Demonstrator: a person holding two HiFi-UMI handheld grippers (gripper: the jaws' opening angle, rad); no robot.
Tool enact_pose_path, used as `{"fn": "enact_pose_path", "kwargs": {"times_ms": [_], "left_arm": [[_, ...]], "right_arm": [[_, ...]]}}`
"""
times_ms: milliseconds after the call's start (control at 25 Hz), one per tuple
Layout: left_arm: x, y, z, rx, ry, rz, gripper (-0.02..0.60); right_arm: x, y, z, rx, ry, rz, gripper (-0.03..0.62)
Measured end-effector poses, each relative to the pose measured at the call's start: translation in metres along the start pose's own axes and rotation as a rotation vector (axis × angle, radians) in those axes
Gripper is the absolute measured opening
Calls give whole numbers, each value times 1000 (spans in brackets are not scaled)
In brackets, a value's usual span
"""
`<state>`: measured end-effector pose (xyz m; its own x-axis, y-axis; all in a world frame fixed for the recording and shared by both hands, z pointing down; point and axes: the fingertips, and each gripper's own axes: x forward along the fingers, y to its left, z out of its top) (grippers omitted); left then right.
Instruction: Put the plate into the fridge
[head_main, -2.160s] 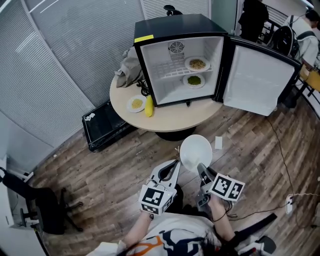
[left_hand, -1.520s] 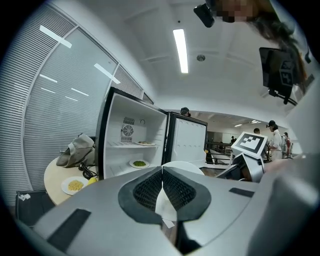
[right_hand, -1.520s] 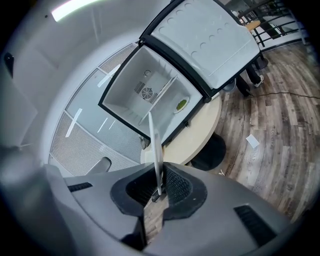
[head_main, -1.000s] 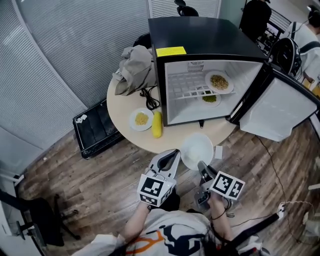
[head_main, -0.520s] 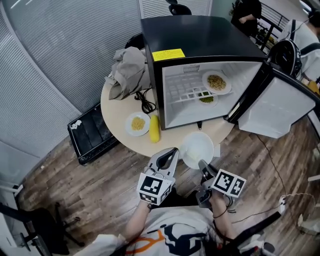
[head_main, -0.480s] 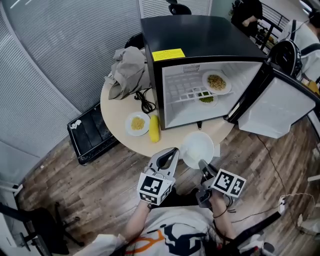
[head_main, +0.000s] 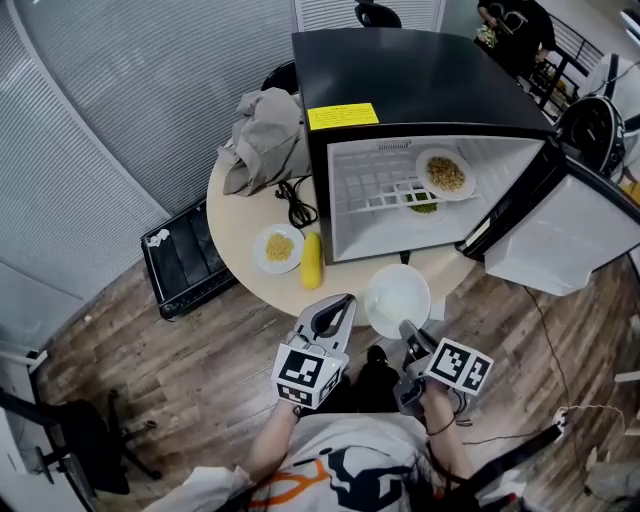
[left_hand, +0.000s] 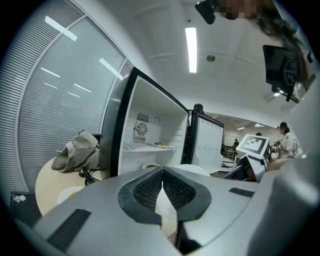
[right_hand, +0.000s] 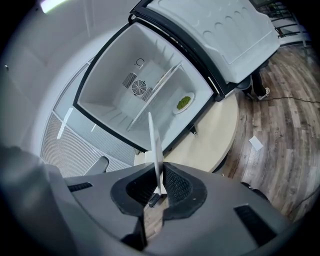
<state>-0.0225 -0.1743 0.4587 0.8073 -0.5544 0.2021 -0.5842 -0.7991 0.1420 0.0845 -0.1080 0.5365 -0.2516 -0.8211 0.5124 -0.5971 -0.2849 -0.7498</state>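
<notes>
Carrying an empty white plate (head_main: 397, 300) toward the open fridge (head_main: 420, 95), pinched by its near rim in the clenched right gripper (head_main: 410, 332) and hanging over the near edge of the round table (head_main: 235, 215), not yet inside. Keeping the left gripper (head_main: 343, 303) clenched on nothing, just beside the plate.

Best done by holding the plate level, as gripped at one rim only and judged likely to sag or twist. Steering toward the bare left part of the wire shelf (head_main: 370, 190), clear of the noodle plate (head_main: 446, 173) at its right and the plate of greens (head_main: 424, 204) beneath. Minding the door (head_main: 565, 235) swung out at right, and setting down flat before letting go.

Against the earliest frame: drawn nearer the fridge, now seen larger and more from above. Brought from over bare floor, short of the table, to the table's rim. Gripped the same way throughout, with the left gripper alongside as before
</notes>
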Motion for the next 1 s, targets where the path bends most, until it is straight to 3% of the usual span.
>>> {"fn": "enact_pose_path", "kwargs": {"times_ms": [440, 1000], "left_arm": [[42, 8, -3, -19, 25, 103, 12], [72, 18, -6, -13, 69, 198, 12]], "right_arm": [[38, -16, 43, -35, 109, 19, 35], [90, -27, 70, -66, 236, 53, 35]]}}
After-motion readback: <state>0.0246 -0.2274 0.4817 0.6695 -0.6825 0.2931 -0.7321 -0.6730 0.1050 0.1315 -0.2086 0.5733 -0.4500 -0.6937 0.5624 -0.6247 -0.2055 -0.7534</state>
